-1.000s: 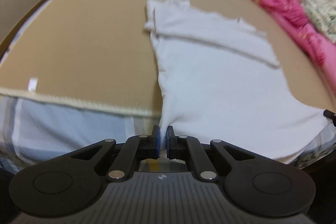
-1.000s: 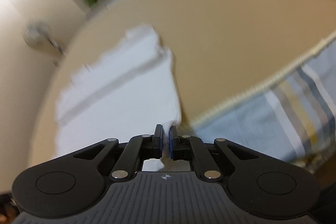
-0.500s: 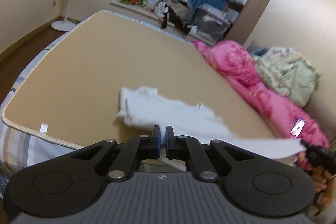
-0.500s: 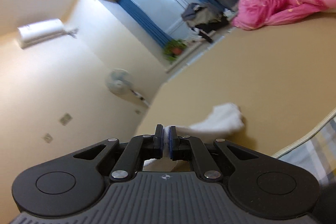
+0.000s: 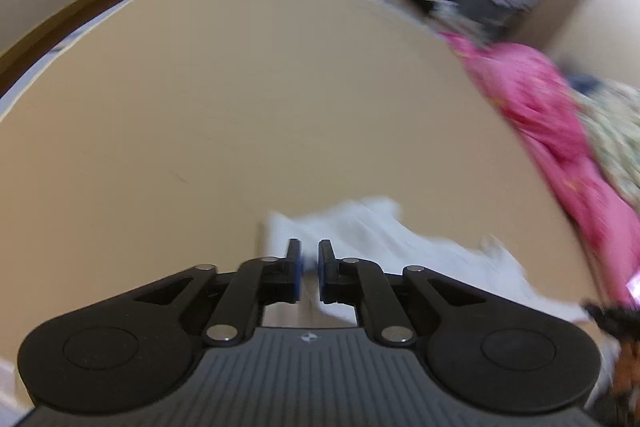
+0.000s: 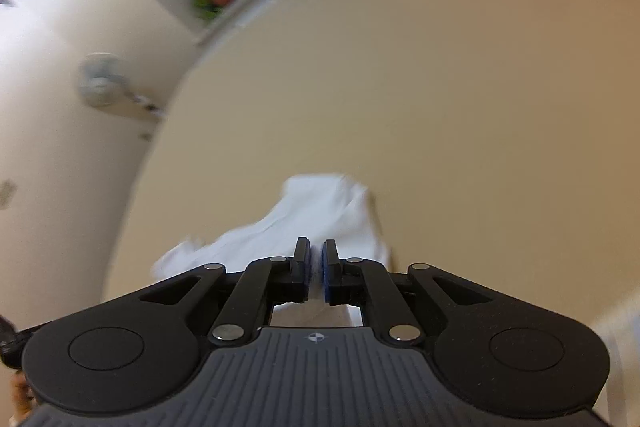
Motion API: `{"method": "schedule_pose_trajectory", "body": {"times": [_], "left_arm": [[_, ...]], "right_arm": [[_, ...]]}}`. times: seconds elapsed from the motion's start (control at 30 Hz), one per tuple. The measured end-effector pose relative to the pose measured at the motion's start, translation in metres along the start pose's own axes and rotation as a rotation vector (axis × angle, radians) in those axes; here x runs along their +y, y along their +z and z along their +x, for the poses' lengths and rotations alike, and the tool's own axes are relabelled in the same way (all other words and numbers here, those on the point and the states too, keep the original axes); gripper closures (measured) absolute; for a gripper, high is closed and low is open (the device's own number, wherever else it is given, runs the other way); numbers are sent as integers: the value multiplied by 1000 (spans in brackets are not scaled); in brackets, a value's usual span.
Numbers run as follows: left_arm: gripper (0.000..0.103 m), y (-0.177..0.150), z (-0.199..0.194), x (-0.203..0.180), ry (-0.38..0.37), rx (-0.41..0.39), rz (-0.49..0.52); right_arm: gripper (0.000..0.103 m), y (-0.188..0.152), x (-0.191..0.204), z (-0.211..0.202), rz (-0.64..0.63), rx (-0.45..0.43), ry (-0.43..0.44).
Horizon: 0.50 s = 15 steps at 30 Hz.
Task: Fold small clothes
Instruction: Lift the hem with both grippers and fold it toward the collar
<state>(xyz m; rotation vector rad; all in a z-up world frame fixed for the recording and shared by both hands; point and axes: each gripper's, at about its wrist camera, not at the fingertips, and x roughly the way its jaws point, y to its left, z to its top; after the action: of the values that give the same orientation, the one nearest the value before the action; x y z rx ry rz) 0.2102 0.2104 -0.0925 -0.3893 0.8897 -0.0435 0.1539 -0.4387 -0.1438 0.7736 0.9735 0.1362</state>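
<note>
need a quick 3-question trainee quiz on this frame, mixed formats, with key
1. The white garment lies on: A) tan mat B) wooden floor C) a chair?
2. True or false: in the left wrist view, the pink blanket lies to the right of the garment.
3. Fill in: the right gripper is shut on ___.
Key: 1 A; 2 true; 3 the white garment.

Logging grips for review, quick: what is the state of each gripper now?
Left gripper: jaws just opening, slightly apart, nothing visibly pinched.
Right gripper: closed on the white garment.
</note>
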Motion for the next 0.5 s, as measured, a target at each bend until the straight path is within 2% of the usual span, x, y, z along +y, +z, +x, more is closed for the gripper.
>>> {"method": "schedule_pose_trajectory", "body": {"times": [0.03,0.1,0.13,0.2,0.3,0.4,0.5], "left_arm": [[85,4,12,7,6,-9,-34],[76,-2,23,23,-41,-20,-78],[76,-4,30,26,-21,35,-82],[76,-5,35,22,-25,58,-37],[64,-6,44,12,-35,73,44],[64,-5,63,6,6,91,81],[64,-5,76,6,-5,105,85]], "right_arm": [[93,3,-7,12,7,-8,-26],[93,-1,-15,27,-2,-43,-80],[91,-6,-20,31,5,-43,-86],[90,-9,-24,38,12,28,-98],[69,-11,-9,40,-104,-2,-73],[67,-11,3,63,-185,55,-76],[67,-9,16,84,-245,61,-76]]}}
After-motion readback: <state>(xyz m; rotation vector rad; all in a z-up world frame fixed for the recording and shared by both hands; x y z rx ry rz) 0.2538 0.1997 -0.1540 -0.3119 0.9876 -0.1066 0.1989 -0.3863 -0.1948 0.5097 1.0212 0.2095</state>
